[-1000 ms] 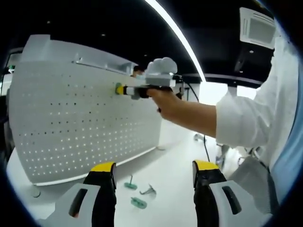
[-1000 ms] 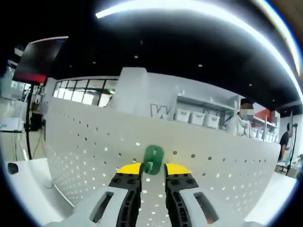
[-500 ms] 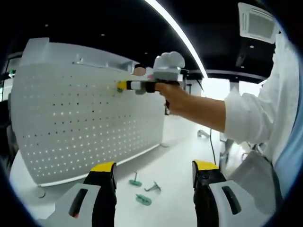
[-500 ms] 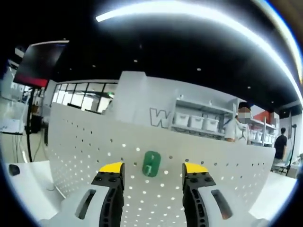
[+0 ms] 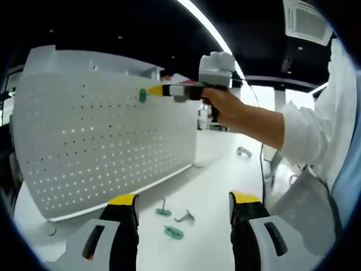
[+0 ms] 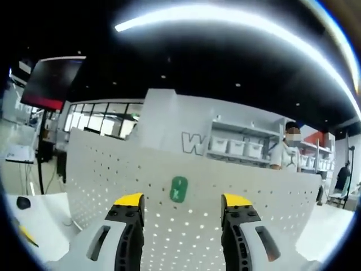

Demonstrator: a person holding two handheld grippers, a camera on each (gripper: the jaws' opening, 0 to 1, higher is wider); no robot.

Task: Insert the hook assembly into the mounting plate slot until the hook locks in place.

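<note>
A small green hook assembly [image 6: 178,189] sits on the white perforated mounting plate [image 6: 101,175], between the right gripper [image 6: 183,204] wide-spread fingers. On the tabletop [image 5: 214,186] lie 3 spare hooks [image 5: 174,232]; left gripper [image 5: 183,204] fingers wide, empty.

This looks like a lab or industrial test hall. A white perforated pegboard panel [image 5: 107,141] stands on a white surface [image 5: 214,192]. Overhead runs a dark ceiling with a long strip light [image 6: 225,14] and an air-conditioning vent [image 5: 307,20]. Behind the panel, shelves of white storage bins [image 6: 237,148] line a wall with large lettering, a person in a white coat [image 6: 285,157] stands nearby, and a dark monitor [image 6: 53,82] hangs at one side.
</note>
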